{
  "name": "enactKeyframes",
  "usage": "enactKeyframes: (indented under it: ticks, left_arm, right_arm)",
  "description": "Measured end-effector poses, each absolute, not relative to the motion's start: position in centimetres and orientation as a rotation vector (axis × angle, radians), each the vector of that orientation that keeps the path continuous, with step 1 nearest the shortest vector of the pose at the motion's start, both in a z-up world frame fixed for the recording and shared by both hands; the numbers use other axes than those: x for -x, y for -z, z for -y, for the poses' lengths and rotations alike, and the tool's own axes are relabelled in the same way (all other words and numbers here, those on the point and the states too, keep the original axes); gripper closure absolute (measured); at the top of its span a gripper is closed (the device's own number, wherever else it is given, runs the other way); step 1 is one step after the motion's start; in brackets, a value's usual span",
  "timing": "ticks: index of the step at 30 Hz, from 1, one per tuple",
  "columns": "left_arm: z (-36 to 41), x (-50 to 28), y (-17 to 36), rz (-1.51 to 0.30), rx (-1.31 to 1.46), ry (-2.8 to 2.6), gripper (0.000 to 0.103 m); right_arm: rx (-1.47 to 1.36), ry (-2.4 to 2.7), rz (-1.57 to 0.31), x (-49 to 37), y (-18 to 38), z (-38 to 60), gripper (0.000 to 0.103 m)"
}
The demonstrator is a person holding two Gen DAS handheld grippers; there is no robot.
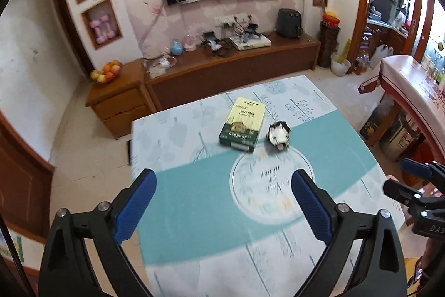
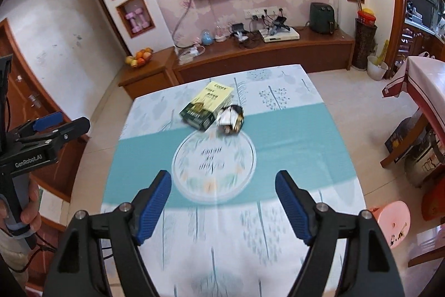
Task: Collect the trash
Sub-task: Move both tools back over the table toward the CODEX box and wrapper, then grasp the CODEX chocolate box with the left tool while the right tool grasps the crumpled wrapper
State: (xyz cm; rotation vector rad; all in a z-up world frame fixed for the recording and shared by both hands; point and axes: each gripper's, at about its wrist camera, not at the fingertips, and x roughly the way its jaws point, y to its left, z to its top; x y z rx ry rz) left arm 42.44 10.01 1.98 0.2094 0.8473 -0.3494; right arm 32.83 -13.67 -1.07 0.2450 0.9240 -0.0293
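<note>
Left claw (image 1: 224, 195): spread wide, nothing between the blue pads (image 1: 311, 209), tilted down over the near part of the table (image 1: 194, 202). Right claw (image 2: 222, 198): likewise spread, empty, tilted down over the round motif on the cloth. Crumpled trash (image 1: 279, 136) (image 2: 230, 119): on the table, well ahead of both claws, toward the far edge, untouched. Green-and-yellow box (image 1: 242, 127) (image 2: 207, 107): just left of the trash, apparently touching it. White bin (image 2: 377, 67): on the floor, far beyond the table, right of both claws.
</note>
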Motion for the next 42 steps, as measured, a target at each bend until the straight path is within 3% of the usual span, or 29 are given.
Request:
enactKeyframes:
  ticks: [8,23,25,26,30,42]
  left_arm:
    - [-5.9,-54.8,4.5,-0.988,-0.248,0.481,0.003]
    - [-1.6,-64.7,14.7,-1.134,-0.315,0.588,0.003]
    - [-1.6,-65.1,15.1,-1.144,-0.306,0.594,0.003]
    - [-1.6,-65.3,15.4,-1.151,-0.299,0.6,0.003]
    - [-0.8,-65.8,16.4,-1.172,-0.28,0.626,0.003]
    - [3.4,-66.6,19.6,-1.225,-0.342,0.607,0.001]
  right_arm:
    - [-0.323,0.082,-1.044,-44.5,7.0,14.6,0.025]
    - [-0.544,0.18,-1.21,-55.9,19.3,16.5,0.026]
    - [-0.554,0.179,-1.231,-56.0,20.4,16.6,0.037]
    - [-0.545,0.178,-1.221,-55.8,20.4,16.5,0.043]
    - [-0.49,0.164,-1.213,-55.5,20.3,16.7,0.047]
    - [-0.499,0.18,-1.181,-54.1,20.2,18.7,0.048]
